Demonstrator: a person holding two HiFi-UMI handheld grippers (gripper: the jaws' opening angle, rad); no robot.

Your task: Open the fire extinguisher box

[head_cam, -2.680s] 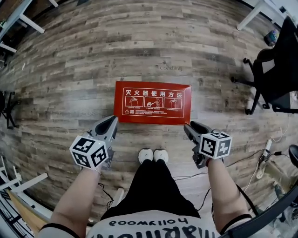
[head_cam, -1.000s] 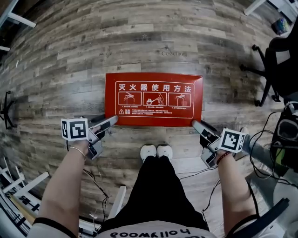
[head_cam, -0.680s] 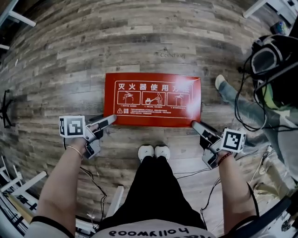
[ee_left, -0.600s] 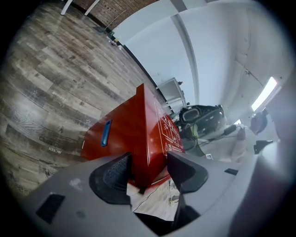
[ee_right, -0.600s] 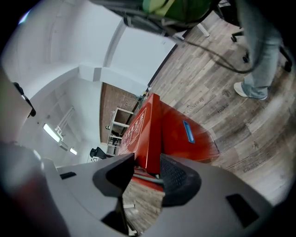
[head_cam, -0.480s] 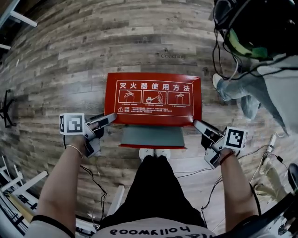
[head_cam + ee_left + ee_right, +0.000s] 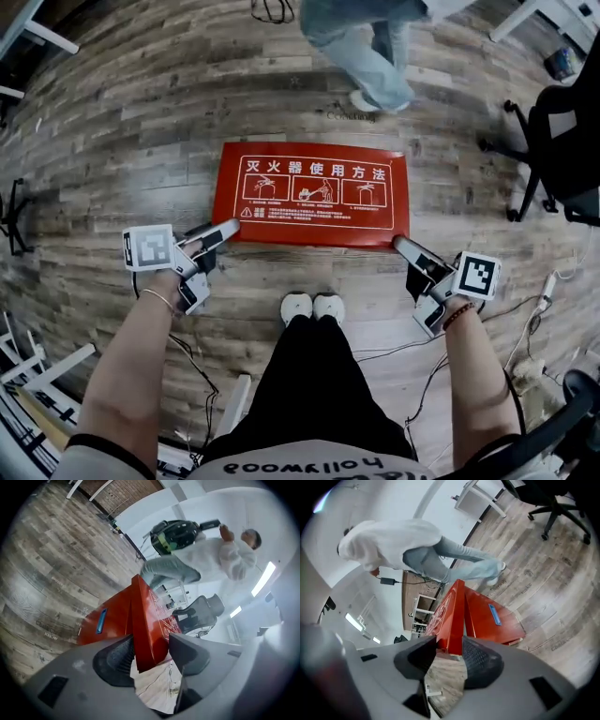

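Box count: one. The red fire extinguisher box (image 7: 119,620) lies flat on the wood floor (image 7: 141,112), straight ahead of the wearer's two white shoes (image 7: 314,307).

Lid (image 7: 309,192): one. It faces up and carries one line of white characters with three pictograms in a row below. Both gripper views show the near edge of the lid lifted off the box, leaving a wedge-shaped gap; the far edge stays joined.

Grippers: two, each with one marker cube.
- Left gripper (image 7: 225,230): at the near left corner of the lid. Its own view shows that corner between the two pads, with both pads against it. The jaws are closed on the lid's rim with nothing else in the grip.
- Right gripper (image 7: 401,244): at the near right corner. Its jaws have just been closing with the rim of the lid between them. Its own view shows one pad on each face of the rim, clamped on the lid.

Blue handle recesses: two, one on the box's left end wall (image 7: 101,621) and one on its right end wall (image 7: 494,614).

Other items:
- One passer-by (image 7: 361,47) in jeans and a white top, on the far side of the box.
- One black office chair (image 7: 562,141) at right, well apart from the box.
- Loose cables (image 7: 525,314) on the floor beside the right arm; I could not count them.
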